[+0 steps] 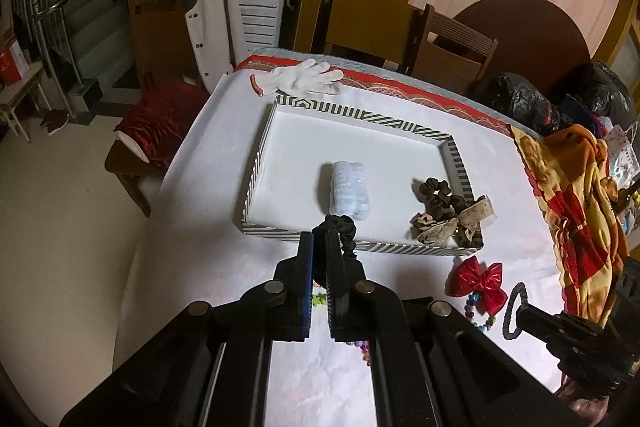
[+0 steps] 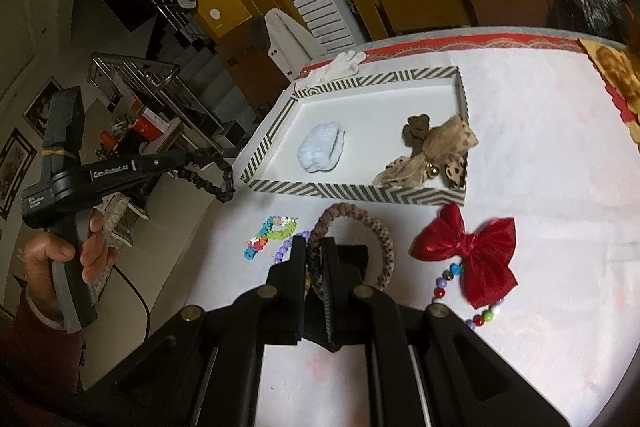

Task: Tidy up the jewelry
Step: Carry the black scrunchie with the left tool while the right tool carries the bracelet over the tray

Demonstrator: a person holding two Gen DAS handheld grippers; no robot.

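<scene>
My left gripper point(image 1: 319, 241) is shut on a black scrunchie point(image 1: 340, 229) and holds it above the near wall of the striped tray point(image 1: 360, 247); it also shows in the right wrist view point(image 2: 208, 179). My right gripper point(image 2: 314, 247) is shut on a brown braided hair band point(image 2: 360, 223), lifted just above the table; the band also shows in the left wrist view point(image 1: 514, 311). In the tray point(image 2: 352, 191) lie a pale blue scrunchie point(image 1: 348, 193), a brown scrunchie point(image 1: 438, 193) and a leopard-print bow point(image 1: 452, 227).
On the white cloth before the tray lie a red bow point(image 2: 468, 251), a coloured bead bracelet point(image 2: 480, 311), a small bright bead bracelet point(image 2: 272, 231) and purple beads point(image 2: 284, 251). A white glove point(image 1: 304, 79) lies behind the tray. A patterned blanket point(image 1: 576, 195) is at the right.
</scene>
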